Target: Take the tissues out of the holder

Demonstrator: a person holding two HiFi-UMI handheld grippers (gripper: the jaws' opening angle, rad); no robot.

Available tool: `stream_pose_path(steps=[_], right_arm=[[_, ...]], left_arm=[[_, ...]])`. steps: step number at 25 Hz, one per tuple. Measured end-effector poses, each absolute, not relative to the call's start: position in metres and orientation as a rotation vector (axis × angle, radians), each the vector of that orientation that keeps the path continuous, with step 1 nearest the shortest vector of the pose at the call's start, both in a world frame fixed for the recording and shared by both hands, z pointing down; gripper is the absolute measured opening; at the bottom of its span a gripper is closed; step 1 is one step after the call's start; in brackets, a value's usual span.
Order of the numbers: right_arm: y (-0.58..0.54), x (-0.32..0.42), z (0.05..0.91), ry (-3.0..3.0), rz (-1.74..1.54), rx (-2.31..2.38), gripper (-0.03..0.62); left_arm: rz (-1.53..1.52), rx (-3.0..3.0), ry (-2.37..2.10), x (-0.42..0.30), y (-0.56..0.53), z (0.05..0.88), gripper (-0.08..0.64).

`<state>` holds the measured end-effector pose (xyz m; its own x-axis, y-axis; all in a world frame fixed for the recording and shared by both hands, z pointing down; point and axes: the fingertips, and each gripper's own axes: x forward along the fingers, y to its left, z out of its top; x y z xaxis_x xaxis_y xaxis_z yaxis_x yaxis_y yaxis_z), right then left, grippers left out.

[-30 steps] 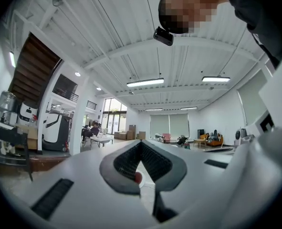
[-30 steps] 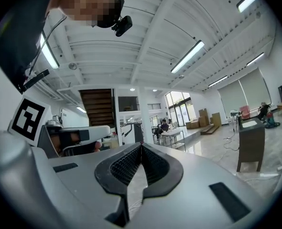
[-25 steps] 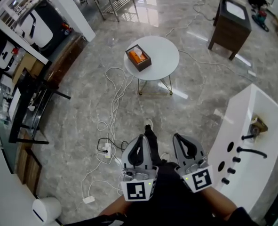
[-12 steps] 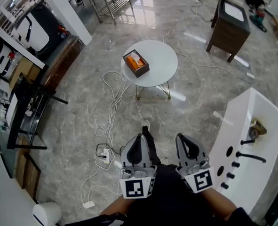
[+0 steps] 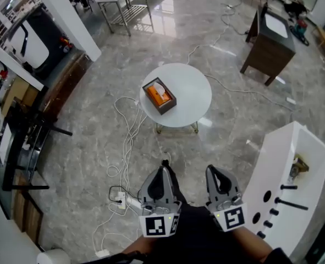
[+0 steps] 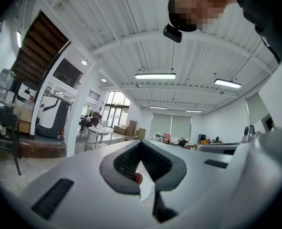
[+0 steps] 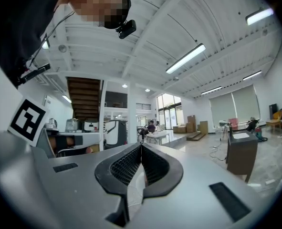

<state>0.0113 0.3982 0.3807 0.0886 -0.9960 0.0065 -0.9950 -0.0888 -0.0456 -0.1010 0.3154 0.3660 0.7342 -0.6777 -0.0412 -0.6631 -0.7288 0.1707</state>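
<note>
Both grippers were held low and side by side, right in front of the person. The left gripper [image 5: 163, 167] was clenched, jaw tips together with nothing between them. The right gripper [image 5: 211, 170] was the same deal, pinched closed and empty.

The tissue holder [image 5: 160, 97], a dark brown box, sat well ahead of both grippers, more in line with the left one, on the left part of a round white table [image 5: 194, 95]. The tissues [image 5: 159, 87] were in it, with a white one poking out the top and some orange showing beside it. Neither gripper was anywhere close to touching it.

On the floor between the grippers and the table lay white cables [image 5: 127, 136], trailing toward a power strip [image 5: 120, 198] just left of the left gripper. A white sink counter [image 5: 283, 164] stood off to the right of the right gripper, and a dark cabinet [image 5: 268, 37] was farther ahead on that side.
</note>
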Motion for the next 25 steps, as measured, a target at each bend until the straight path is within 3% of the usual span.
stream_pose_path(steps=[10,25], right_arm=[[0.197,0.055,0.371,2.138,-0.161,-2.311,0.008],[0.027,0.078,0.36,2.142,-0.25,-2.306,0.008]], left_arm=[[-0.15,2.681,-1.22,-0.09,0.102,0.361,-0.001],[-0.125,2.662,-1.174,-0.071,-0.045,0.357,-0.001]])
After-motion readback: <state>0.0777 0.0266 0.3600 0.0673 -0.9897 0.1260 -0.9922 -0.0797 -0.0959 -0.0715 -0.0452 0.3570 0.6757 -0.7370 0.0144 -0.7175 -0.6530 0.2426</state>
